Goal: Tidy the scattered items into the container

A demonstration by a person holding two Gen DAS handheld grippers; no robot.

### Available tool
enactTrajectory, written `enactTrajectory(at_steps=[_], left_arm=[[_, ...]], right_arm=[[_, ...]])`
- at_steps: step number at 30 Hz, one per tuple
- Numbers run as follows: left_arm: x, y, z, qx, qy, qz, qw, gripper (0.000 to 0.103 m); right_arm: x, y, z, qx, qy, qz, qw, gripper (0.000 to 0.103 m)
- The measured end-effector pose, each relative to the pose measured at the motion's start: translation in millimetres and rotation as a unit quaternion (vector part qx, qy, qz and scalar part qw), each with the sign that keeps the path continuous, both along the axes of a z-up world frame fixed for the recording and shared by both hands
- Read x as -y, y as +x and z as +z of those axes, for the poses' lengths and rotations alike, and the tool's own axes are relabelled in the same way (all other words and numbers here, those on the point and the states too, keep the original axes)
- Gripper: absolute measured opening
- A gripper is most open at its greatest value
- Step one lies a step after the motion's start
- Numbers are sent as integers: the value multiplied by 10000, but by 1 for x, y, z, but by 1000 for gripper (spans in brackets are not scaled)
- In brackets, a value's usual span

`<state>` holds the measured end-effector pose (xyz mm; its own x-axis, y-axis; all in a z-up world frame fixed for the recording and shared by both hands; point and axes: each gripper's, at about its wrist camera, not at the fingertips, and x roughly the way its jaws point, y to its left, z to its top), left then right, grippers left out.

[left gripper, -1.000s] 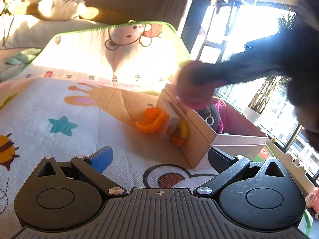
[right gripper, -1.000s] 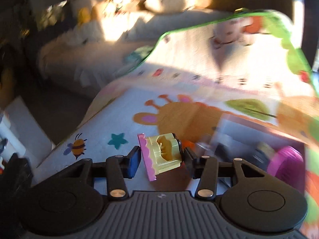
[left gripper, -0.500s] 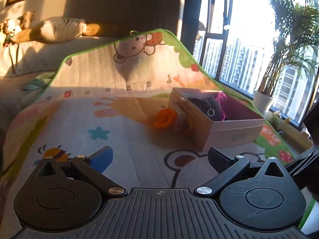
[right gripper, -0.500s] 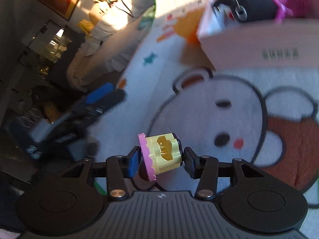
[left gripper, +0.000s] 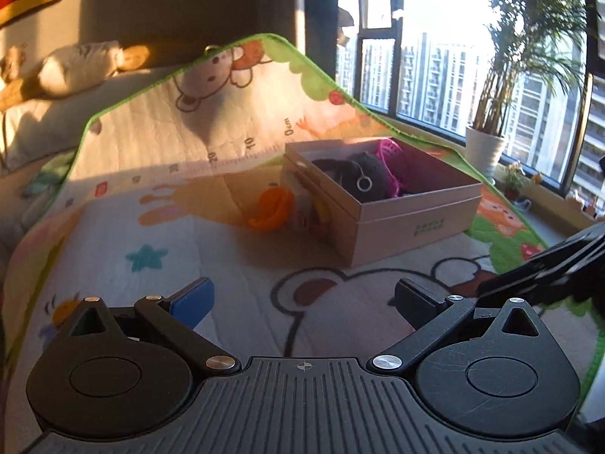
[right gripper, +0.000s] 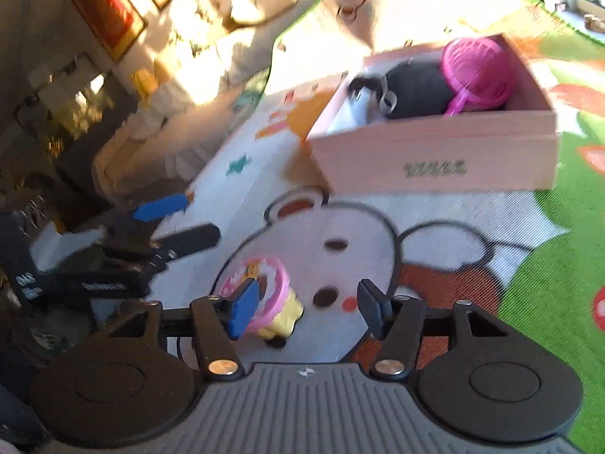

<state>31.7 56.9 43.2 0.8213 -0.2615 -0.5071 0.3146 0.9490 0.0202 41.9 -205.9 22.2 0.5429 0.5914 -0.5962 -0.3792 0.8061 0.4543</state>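
Note:
The pink cardboard box [left gripper: 416, 223] stands on the play mat and holds a black pouch [left gripper: 363, 178] and a pink sieve [left gripper: 391, 153]. An orange toy [left gripper: 272, 210] and a yellow piece [left gripper: 321, 212] lie against the box's left side. My right gripper [right gripper: 306, 308] hovers low over the mat in front of the box [right gripper: 435, 159], its jaws opening. A pink-and-yellow cupcake toy [right gripper: 272, 302] lies on the mat by its left finger, free of the pads. My left gripper [left gripper: 302, 300] is open with nothing in it, nearer than the box.
The play mat [left gripper: 227, 265] runs up against a sofa with plush toys [left gripper: 75, 68] at the back. A potted palm [left gripper: 484, 147] stands by the window on the right. The right gripper's arm [left gripper: 548, 268] juts in at the right edge.
The right gripper sank to the mat before the box and its jaws spread; the cupcake toy left the pads and now lies on the mat. The left gripper drew back and rolled.

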Motion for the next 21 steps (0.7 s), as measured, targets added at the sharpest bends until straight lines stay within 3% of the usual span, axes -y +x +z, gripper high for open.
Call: enactTrajectory(at_steps=[4,6,7,10,14,16,18,21], left_arm=[[5,39,-1,349,560,-162,9977,101],[8,62,-6,283,737,-246,9966,79],[9,73,-10,185,794,-283,9963,58],[10,103,-22,58,845,-310,9959,73],[13,132,-34,-20,929,-284,9953,71],[17,141,-39,-47,1015,-319,9943,62],[21,148,-44,-110,1094,-313,9934,43],[20,149,-45,-141,969,-252,9949,38]], right_arm=[[10,-3,4,676,-413,-606,9950,68],[17,-3,0,639,-238,-658,9955,68],[20,-2,-5,586,-130,-668,9960,68],[26,1,-16,465,27,-770,9959,68],[30,9,-34,271,297,-941,9948,76],[28,10,-38,305,379,-874,9950,84],[28,10,-40,324,449,-843,9949,86],[31,11,-43,295,604,-828,9943,88]])
